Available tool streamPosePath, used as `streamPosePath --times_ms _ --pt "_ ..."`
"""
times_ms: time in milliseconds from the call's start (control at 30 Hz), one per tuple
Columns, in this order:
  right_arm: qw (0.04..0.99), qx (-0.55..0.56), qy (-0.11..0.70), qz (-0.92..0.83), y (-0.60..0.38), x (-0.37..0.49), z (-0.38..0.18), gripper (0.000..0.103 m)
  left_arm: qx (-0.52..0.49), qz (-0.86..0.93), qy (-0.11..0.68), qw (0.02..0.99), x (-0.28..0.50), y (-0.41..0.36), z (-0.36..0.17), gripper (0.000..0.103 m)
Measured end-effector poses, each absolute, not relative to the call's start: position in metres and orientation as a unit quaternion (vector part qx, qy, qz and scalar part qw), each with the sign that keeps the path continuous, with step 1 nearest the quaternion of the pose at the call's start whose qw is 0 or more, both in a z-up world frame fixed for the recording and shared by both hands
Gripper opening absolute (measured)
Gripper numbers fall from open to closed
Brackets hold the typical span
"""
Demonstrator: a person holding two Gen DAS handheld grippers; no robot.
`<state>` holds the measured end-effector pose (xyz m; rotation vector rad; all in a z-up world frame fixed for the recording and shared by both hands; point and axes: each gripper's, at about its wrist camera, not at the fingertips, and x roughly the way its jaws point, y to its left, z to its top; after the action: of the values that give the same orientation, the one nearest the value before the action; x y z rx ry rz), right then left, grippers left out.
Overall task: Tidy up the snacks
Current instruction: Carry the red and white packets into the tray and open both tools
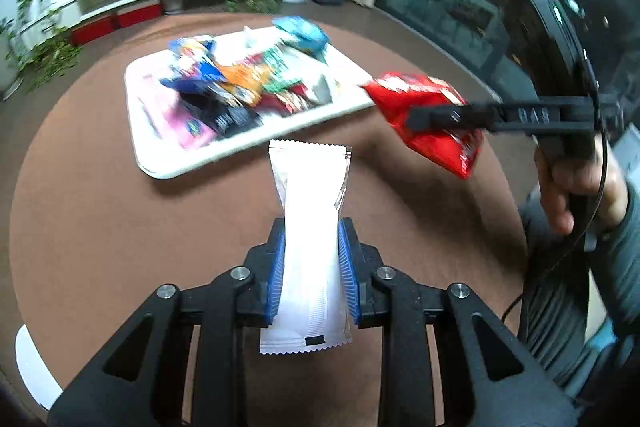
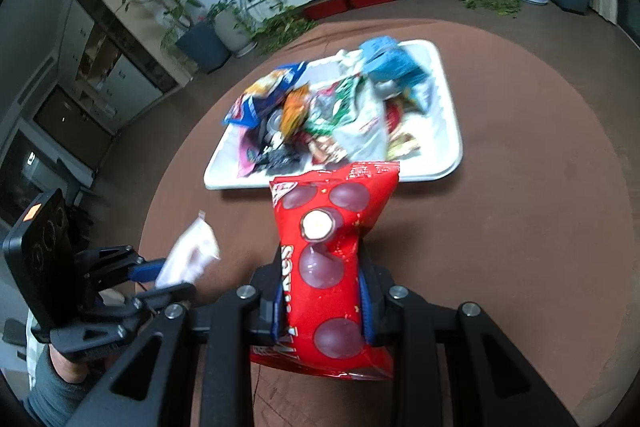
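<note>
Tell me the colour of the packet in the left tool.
Plain white packet; clearest in the left wrist view.

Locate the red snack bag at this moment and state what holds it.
The red snack bag is clamped in the right gripper, held above the brown table just short of the white tray's near edge, right of the left gripper's white packet.
</note>
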<state>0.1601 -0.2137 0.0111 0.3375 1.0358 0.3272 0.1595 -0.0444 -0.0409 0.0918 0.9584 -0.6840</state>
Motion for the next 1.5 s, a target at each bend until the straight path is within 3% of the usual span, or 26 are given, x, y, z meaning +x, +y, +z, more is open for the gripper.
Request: streamPosePath --times_ms 433,700,1500 --pt "0.868 0.176 0.441 0.143 -0.232 0.207 0.058 0.030 -0.064 -0.279 0.394 0.873 0.242 -0.013 0.024 0.023" --pt "0.864 0.180 0.442 0.160 -0.206 0.269 0.069 0.030 -0.055 -0.259 0.398 0.878 0.294 -0.035 0.037 0.023" --pt "0.842 0.113 0.517 0.106 -0.166 0.333 -0.015 0.031 -0.015 -0.218 0.459 0.861 0.368 -0.102 -0.058 0.024"
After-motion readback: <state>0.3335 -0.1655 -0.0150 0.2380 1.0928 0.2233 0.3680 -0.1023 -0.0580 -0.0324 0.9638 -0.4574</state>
